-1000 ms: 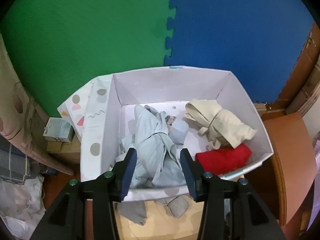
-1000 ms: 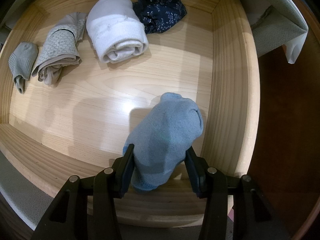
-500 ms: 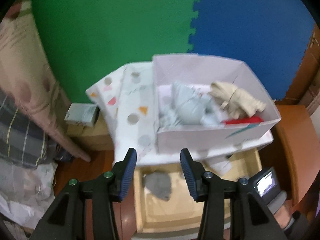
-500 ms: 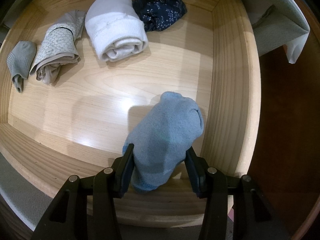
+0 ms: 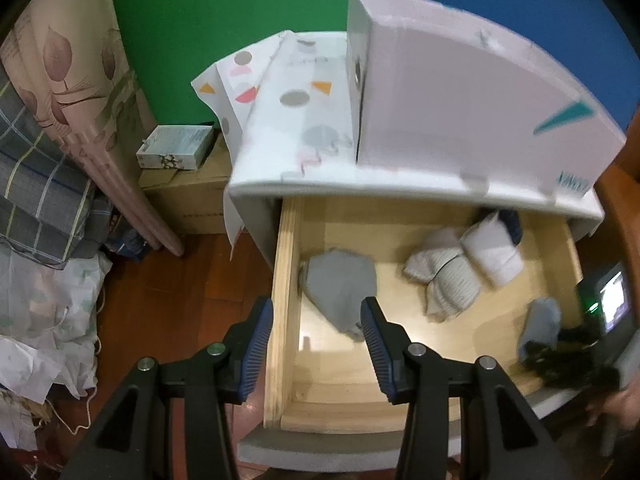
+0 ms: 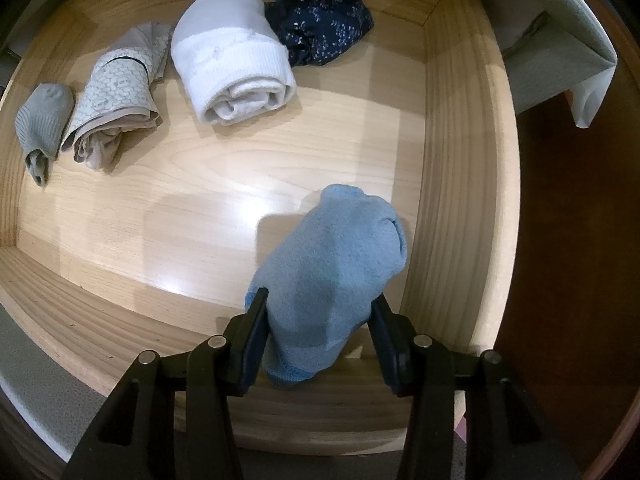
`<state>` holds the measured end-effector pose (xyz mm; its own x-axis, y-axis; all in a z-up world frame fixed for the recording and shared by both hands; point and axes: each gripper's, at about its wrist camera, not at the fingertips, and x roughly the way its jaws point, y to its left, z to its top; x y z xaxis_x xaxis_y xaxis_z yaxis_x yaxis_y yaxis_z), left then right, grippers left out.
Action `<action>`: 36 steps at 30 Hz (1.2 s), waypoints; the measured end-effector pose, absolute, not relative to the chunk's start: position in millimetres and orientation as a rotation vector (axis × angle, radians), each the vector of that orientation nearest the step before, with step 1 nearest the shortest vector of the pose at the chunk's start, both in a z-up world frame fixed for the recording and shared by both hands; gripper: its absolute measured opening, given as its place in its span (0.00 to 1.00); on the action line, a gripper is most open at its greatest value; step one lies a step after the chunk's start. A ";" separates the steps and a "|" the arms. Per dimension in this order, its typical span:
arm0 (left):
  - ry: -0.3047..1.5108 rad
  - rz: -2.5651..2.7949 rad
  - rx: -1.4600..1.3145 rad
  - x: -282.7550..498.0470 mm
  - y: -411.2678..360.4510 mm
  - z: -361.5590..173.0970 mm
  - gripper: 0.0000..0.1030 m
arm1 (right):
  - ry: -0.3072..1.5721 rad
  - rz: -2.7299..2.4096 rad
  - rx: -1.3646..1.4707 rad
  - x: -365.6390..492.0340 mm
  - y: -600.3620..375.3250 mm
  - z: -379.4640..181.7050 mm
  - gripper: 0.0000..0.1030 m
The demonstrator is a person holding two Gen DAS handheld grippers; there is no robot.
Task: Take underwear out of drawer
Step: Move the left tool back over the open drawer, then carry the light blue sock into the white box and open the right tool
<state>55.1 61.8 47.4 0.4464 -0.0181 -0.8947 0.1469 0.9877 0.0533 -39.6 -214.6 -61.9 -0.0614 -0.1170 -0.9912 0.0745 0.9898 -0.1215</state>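
Note:
The wooden drawer [image 5: 285, 280] stands open. My left gripper [image 5: 318, 344] is open and empty above its left wall, with a grey bundle [image 5: 340, 284] just beyond its fingertips. My right gripper [image 6: 316, 336] is shut on a light blue bundle [image 6: 332, 272] near the drawer's right front corner [image 6: 452, 240]. It shows at the right in the left wrist view [image 5: 540, 328]. Further back lie a grey bundle [image 6: 42, 124], a patterned beige roll [image 6: 116, 96], a white roll [image 6: 232, 68] and a dark blue patterned piece [image 6: 320, 36].
A white box [image 5: 460, 108] stands on the cabinet top above the drawer, on a spotted white cover [image 5: 288, 92]. A small carton [image 5: 176, 148], bedding [image 5: 40, 184] and plastic bags [image 5: 40, 320] sit on the wood floor at the left.
My left gripper has pulled back from the white box and swung down over the drawer's left side. My right gripper has stayed shut on the blue bundle, almost still.

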 end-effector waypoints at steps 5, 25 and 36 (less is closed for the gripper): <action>1.087 -0.107 0.220 46.0 51.5 19.0 0.45 | 1.609 -0.152 -0.027 -44.3 -214.6 -58.0 0.41; 1.092 -0.087 0.132 43.9 59.7 -1.4 0.45 | 1.428 -0.137 0.056 -34.0 -222.4 25.7 0.36; 1.088 -0.086 0.114 43.4 64.0 -1.1 0.45 | 1.303 -0.076 0.021 -54.3 -205.0 112.6 0.36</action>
<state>43.4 64.0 -1.1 0.4618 -0.0143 -0.8869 0.1259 0.9908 0.0496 -54.3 -205.0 112.6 0.2625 -0.0445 -0.9639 0.0681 0.9973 -0.0275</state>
